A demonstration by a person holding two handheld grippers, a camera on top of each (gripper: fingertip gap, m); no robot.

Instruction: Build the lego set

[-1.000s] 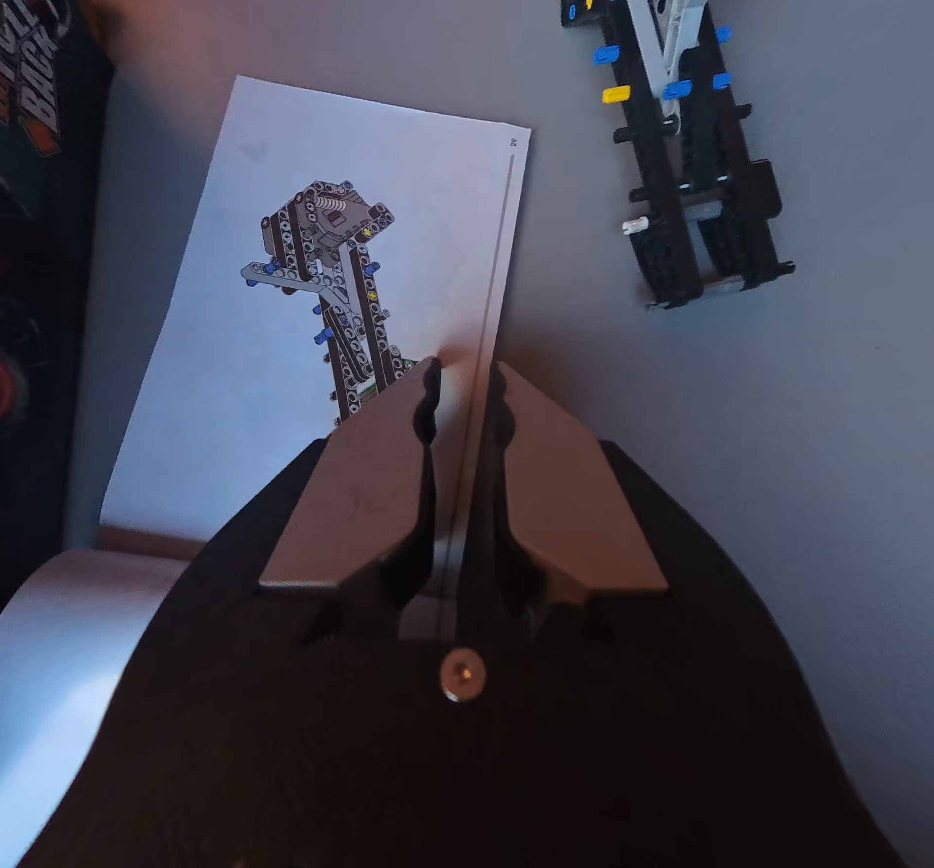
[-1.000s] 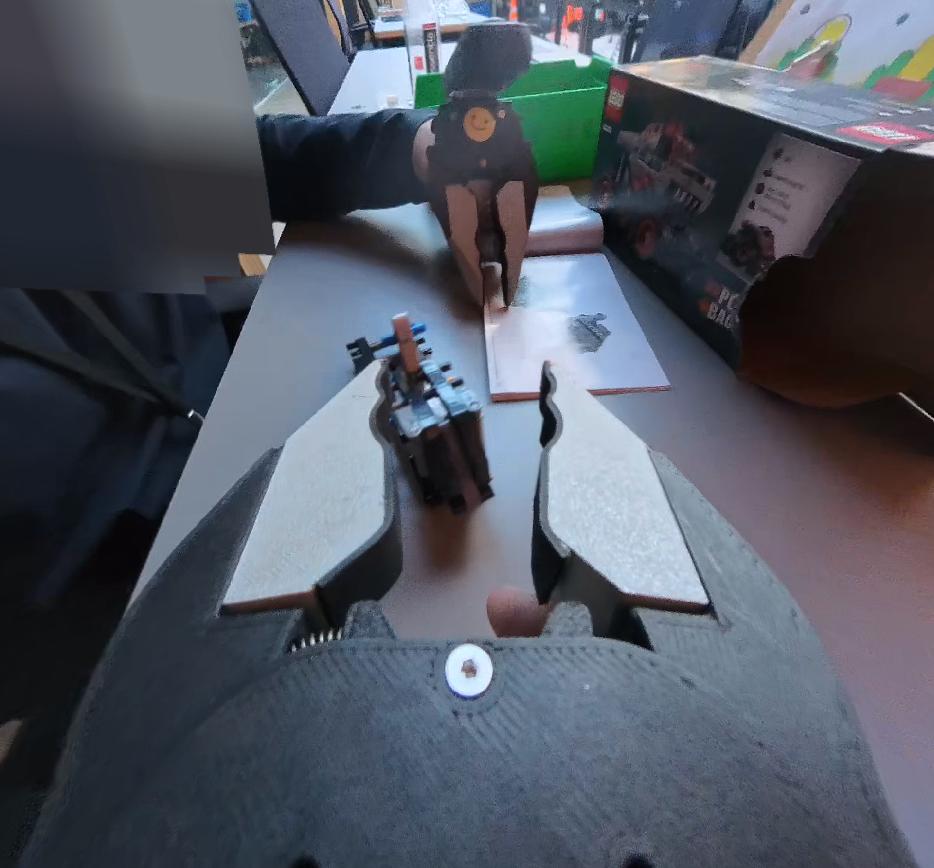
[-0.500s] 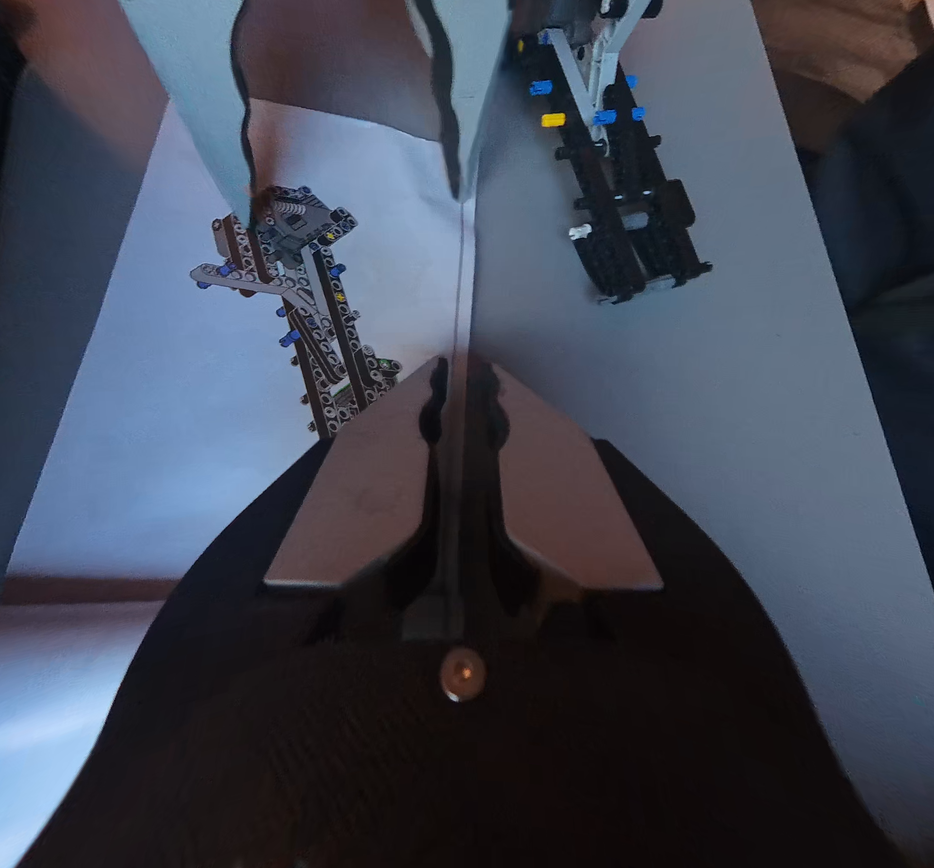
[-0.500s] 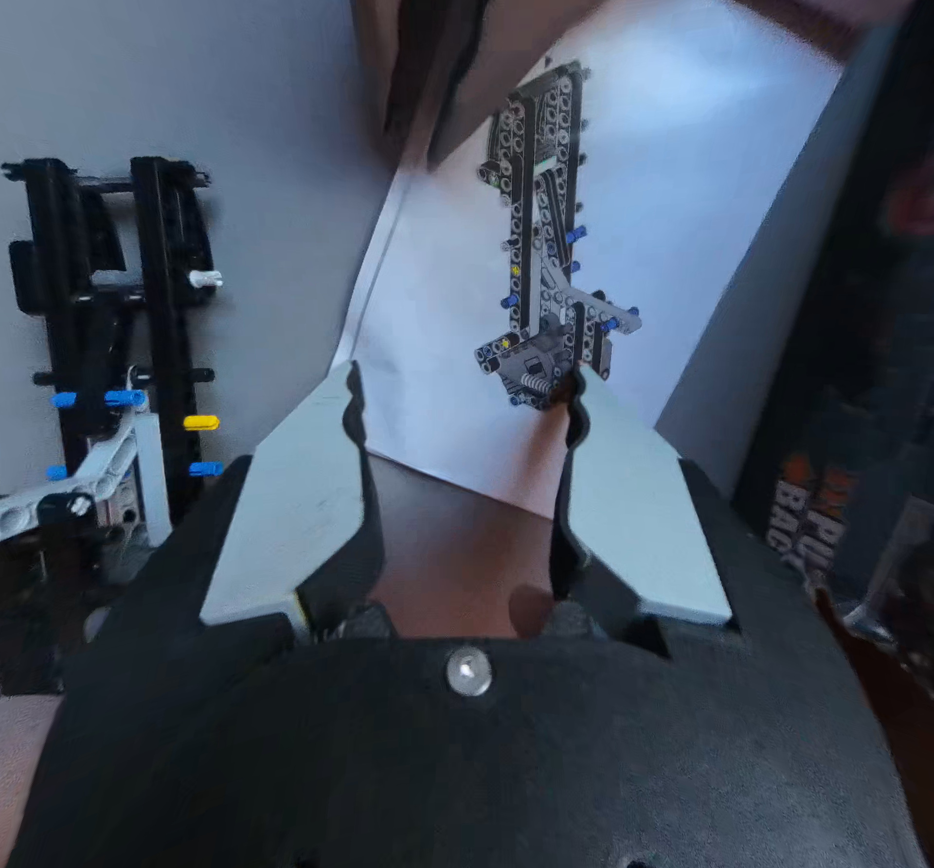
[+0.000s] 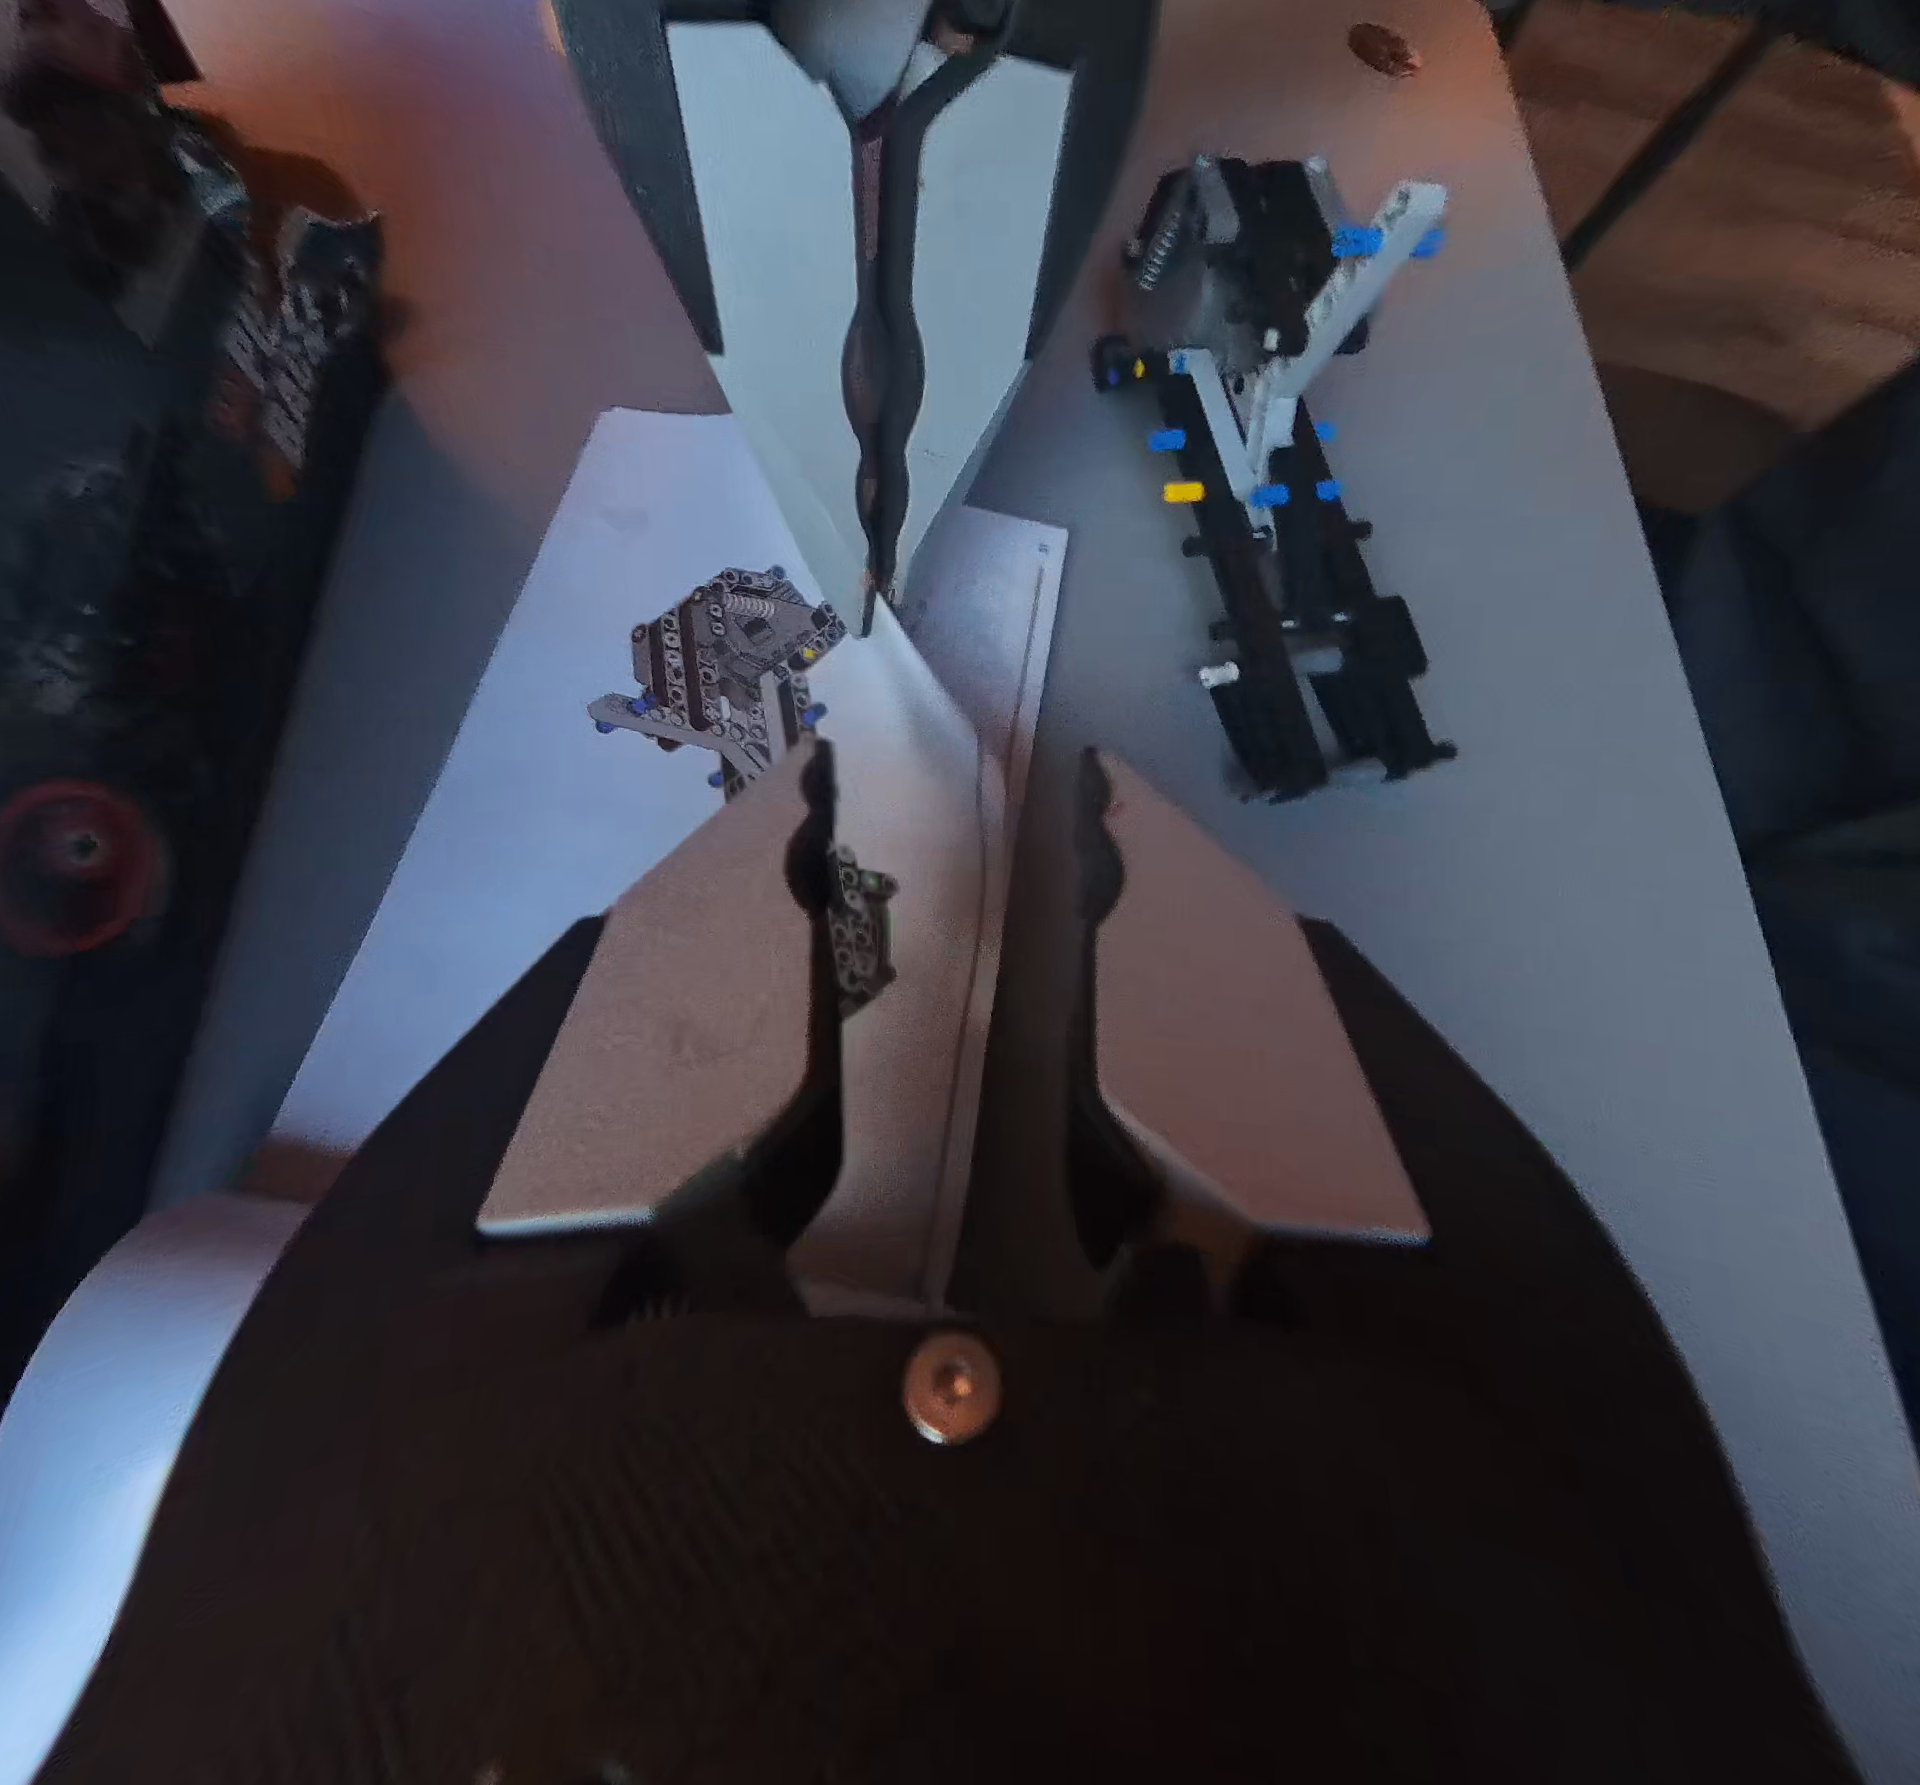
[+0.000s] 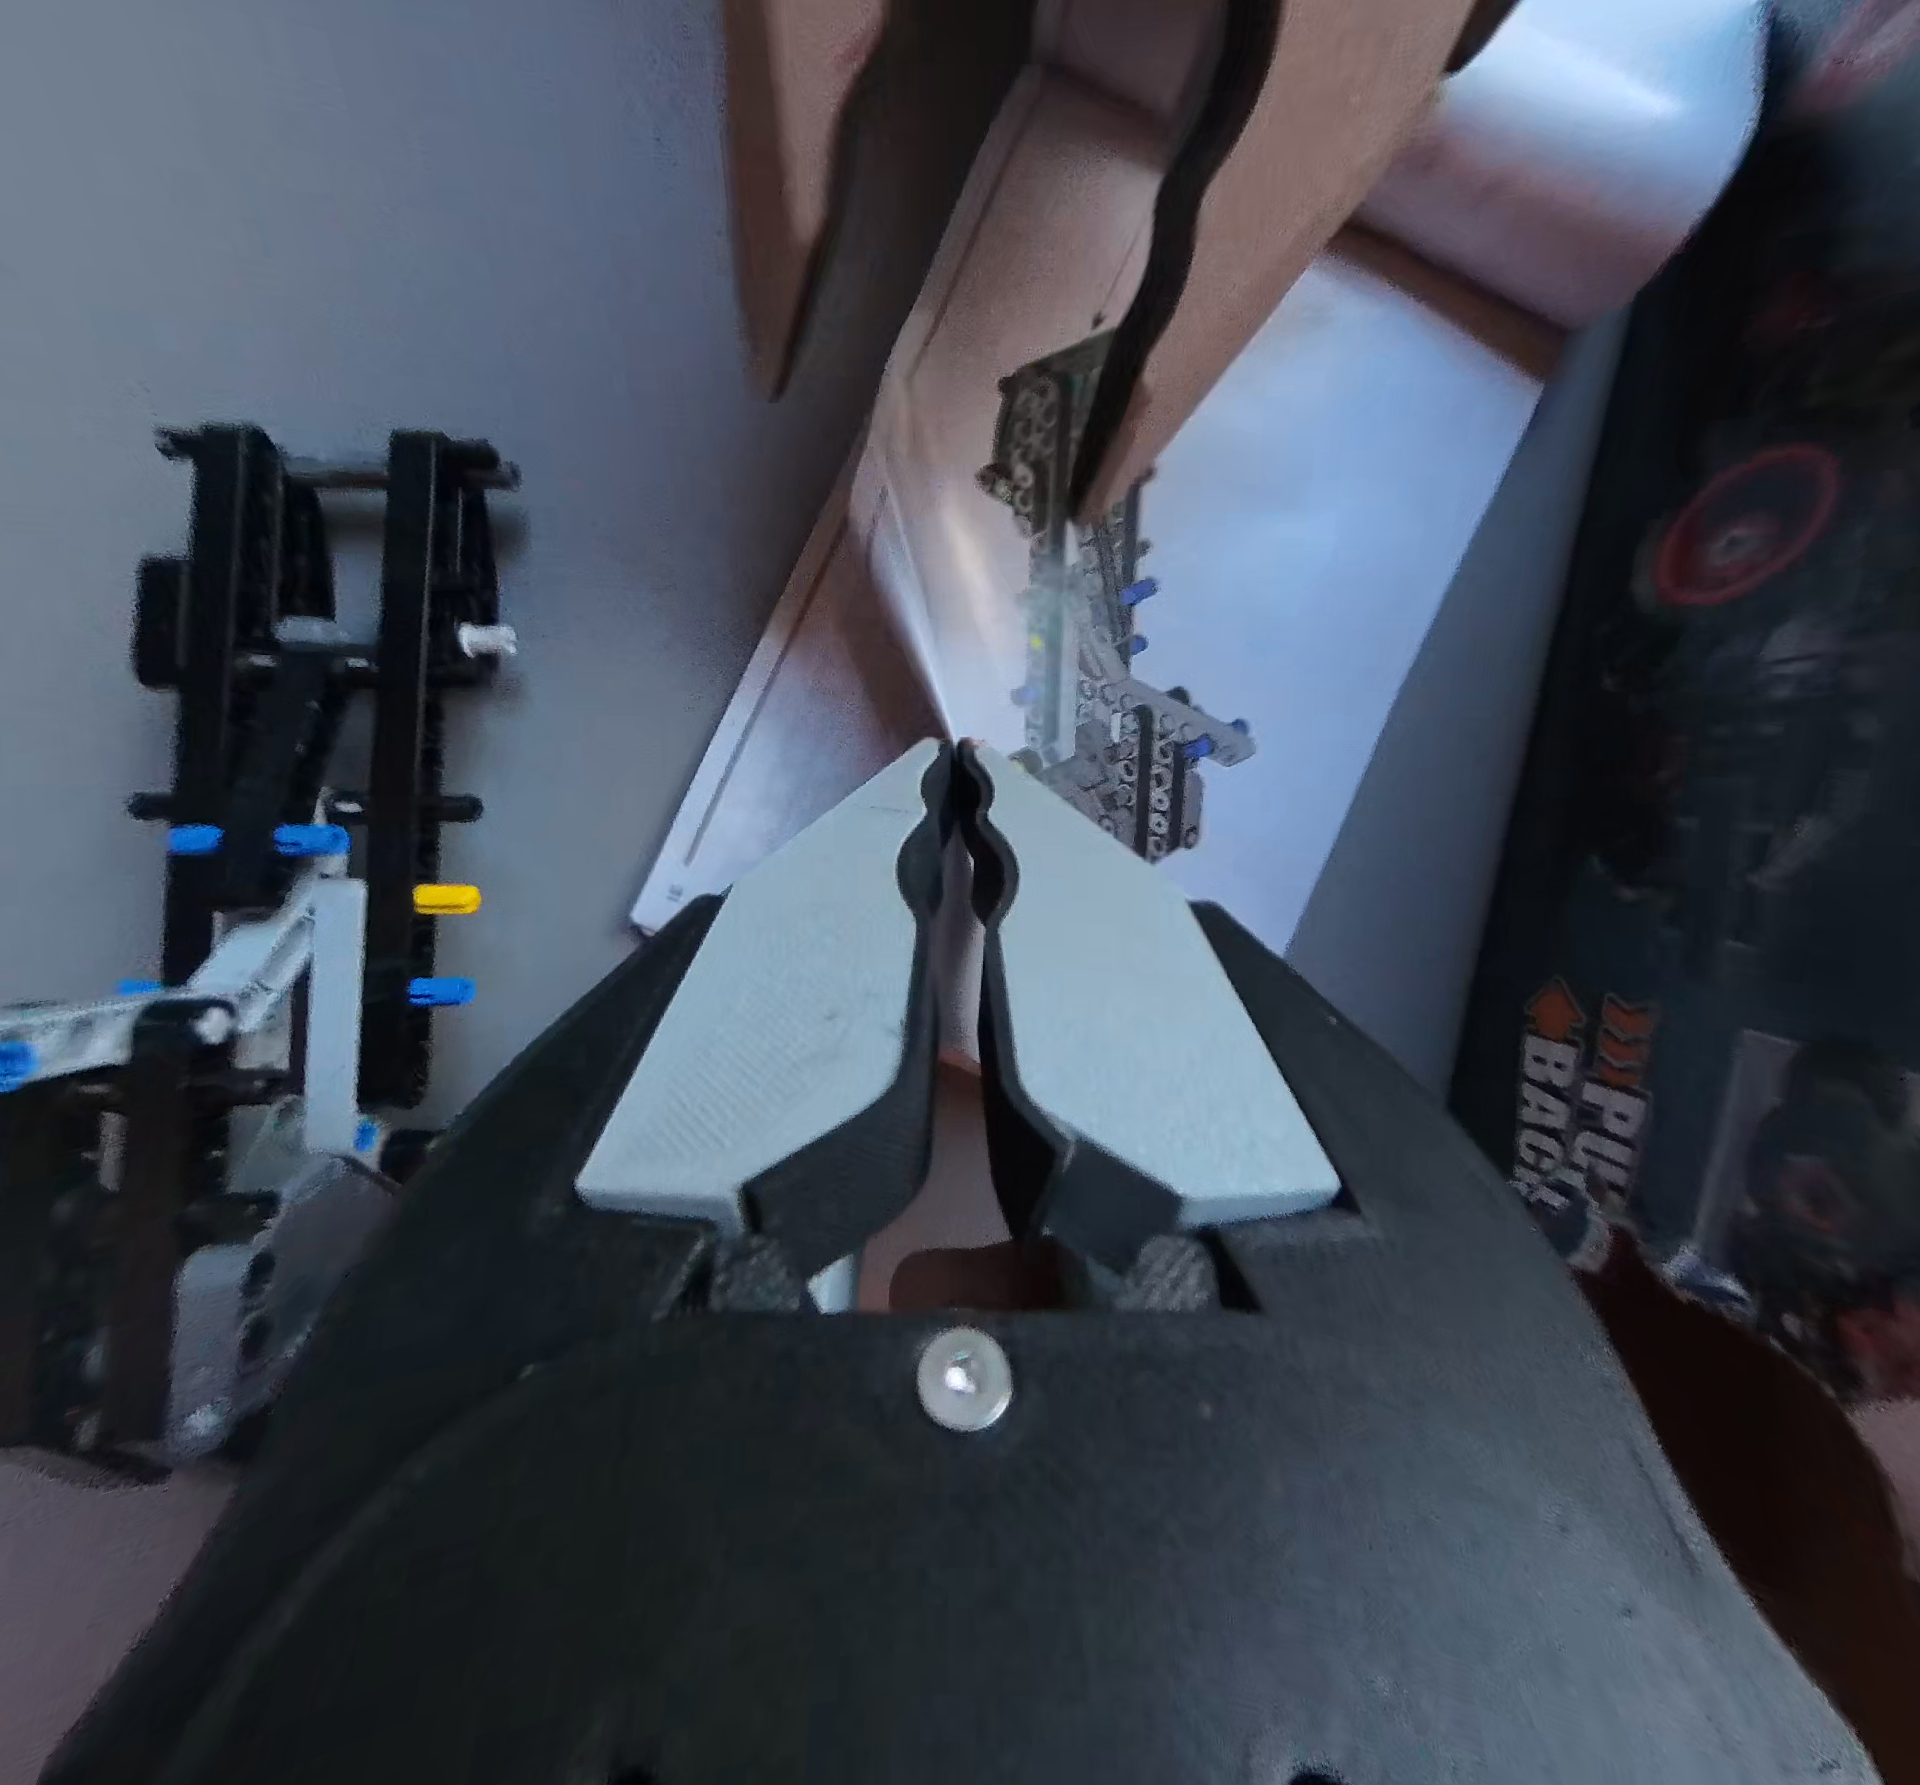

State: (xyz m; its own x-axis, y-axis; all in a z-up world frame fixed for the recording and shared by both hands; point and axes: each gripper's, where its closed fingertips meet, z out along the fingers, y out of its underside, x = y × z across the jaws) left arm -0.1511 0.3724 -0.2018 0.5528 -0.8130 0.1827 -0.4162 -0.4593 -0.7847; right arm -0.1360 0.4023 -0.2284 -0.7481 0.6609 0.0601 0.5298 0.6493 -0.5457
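The instruction booklet (image 5: 499,800) lies open on the grey table, showing a printed build picture. My right gripper (image 6: 961,753) is shut on the edge of its top page (image 6: 831,696), which curls up off the booklet. It shows from above in the left wrist view (image 5: 878,592). My left gripper (image 5: 954,764) is open, with the lifted page passing between its fingers; it shows in the right wrist view (image 6: 935,447). The part-built black and grey lego chassis (image 5: 1288,530) with blue and yellow pins lies on the table beside the booklet, also in the right wrist view (image 6: 301,696).
The dark lego set box (image 5: 156,488) stands along the booklet's other side, also in the right wrist view (image 6: 1714,696). The table edge (image 5: 1621,385) runs just past the chassis, with a dark sleeve beyond it. One gripper's finger ends stand about 5 cm off the other's.
My right gripper swung from over the chassis to the booklet and shut on the page edge. My left gripper, shut on that page before, has opened. The page now curls up.
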